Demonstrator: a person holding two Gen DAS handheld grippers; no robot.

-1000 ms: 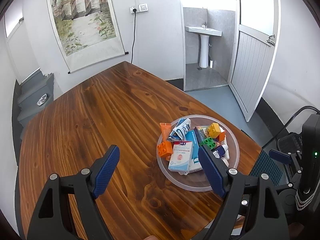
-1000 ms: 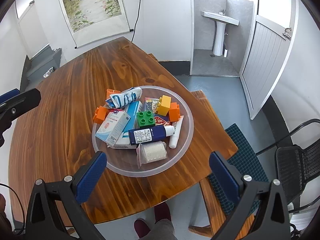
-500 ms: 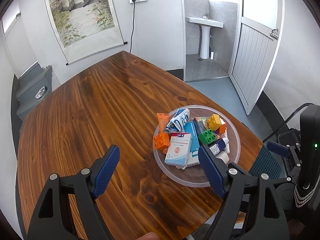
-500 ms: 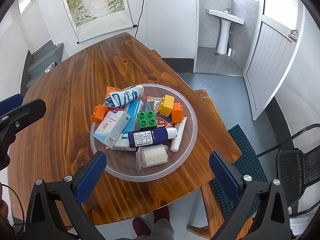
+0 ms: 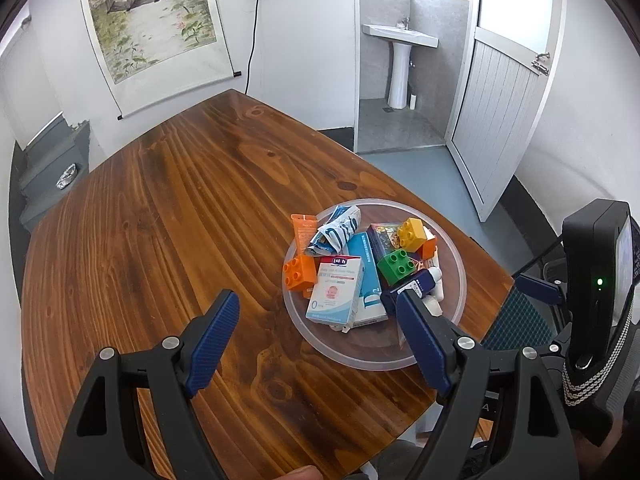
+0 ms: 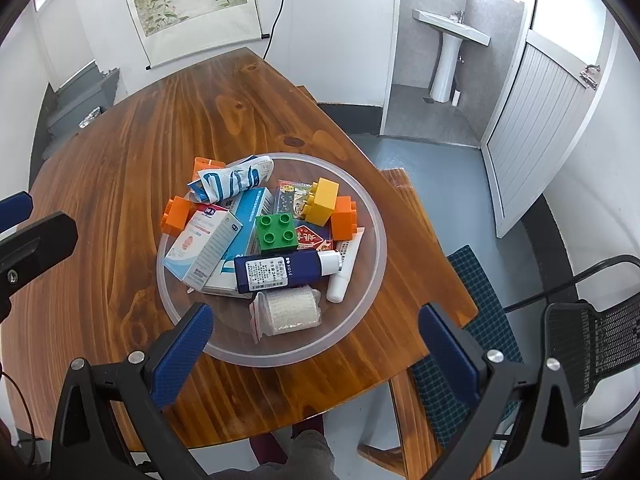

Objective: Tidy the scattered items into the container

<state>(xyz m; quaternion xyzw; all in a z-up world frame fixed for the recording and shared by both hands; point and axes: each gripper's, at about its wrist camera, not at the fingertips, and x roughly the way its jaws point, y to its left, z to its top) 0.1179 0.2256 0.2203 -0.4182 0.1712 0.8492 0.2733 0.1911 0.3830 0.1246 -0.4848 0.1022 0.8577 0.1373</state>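
Note:
A clear round plastic bowl (image 6: 372, 276) (image 5: 456, 300) sits near the table's right edge, heaped with items: a green brick (image 6: 277, 233), a yellow brick (image 6: 323, 201), orange bricks (image 6: 176, 214), a navy tube (image 6: 280, 270), a gauze roll (image 6: 288, 312), and white-and-blue boxes (image 5: 336, 292). My left gripper (image 5: 316, 344) is open and empty, held above the table just left of the bowl. My right gripper (image 6: 316, 356) is open and empty, above the bowl's near rim.
The wooden table (image 5: 160, 208) ends close to the bowl on the right. A bench with a checked cushion (image 6: 480, 320) and a black mesh chair (image 6: 592, 344) stand beside it. An open door (image 5: 500, 120) leads to a washroom.
Both grippers have drawn back and tilted slightly, so the bowl sits a little lower and closer in both views. The items in the bowl have not moved.

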